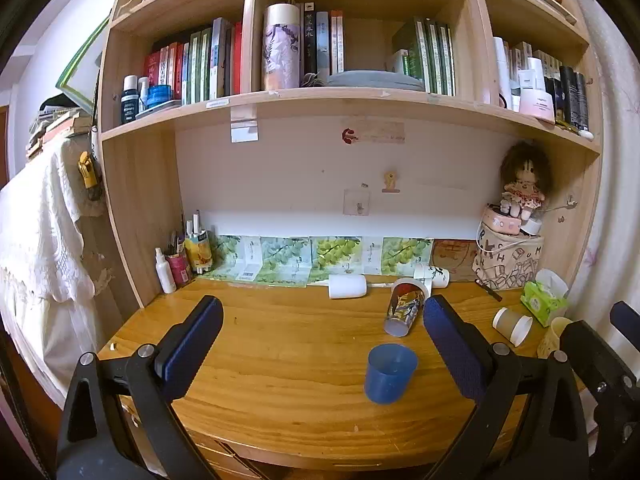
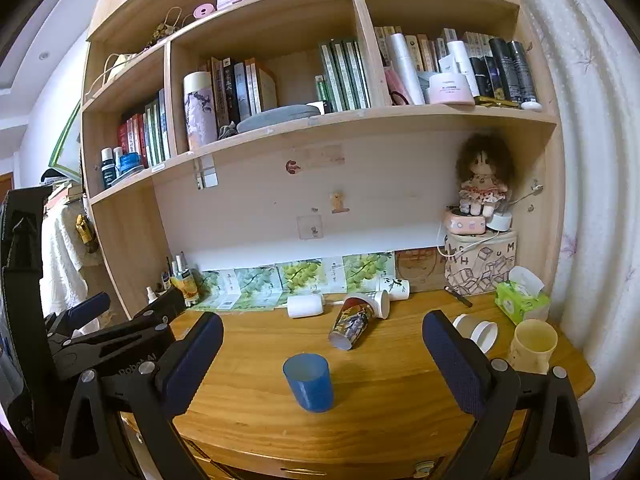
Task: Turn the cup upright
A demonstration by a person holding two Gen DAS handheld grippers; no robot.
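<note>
cluttered wooden desk; both tongs, left and right, spread, empty. patterned paper cup on side round: careless nudge rolls it into upright blue plastic cup.

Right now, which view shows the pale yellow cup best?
The right wrist view: the pale yellow cup stands upright and whole at the desk's right edge. In the left wrist view it is mostly hidden behind the other tool.

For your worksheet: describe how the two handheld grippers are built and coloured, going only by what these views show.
Both the left gripper and right gripper have black angular frames with silver round bolts. Each finger ends in a rounded dark blue textured pad. White lettering marks the left gripper's body in the right view.
</note>
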